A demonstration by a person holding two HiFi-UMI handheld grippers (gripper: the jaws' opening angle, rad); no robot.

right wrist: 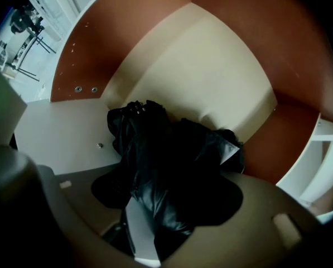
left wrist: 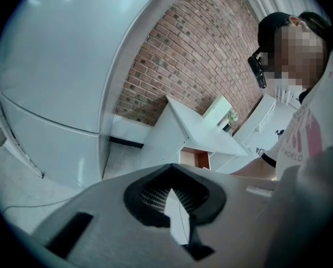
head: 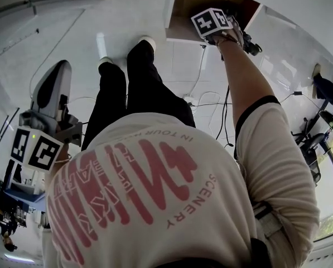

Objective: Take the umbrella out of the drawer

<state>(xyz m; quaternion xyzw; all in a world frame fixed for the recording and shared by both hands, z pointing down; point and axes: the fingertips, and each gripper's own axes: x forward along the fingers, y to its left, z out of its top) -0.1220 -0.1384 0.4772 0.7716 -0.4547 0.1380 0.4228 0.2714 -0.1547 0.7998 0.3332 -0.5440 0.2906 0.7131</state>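
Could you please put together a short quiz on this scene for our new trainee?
1. True or false: the drawer is open.
2. What lies between the jaws of the right gripper? A. a cable; B. a black umbrella; C. a shoe.
3. Which gripper is held outside the drawer, with nothing between its jaws?
Key: 1 true; 2 B; 3 the left gripper.
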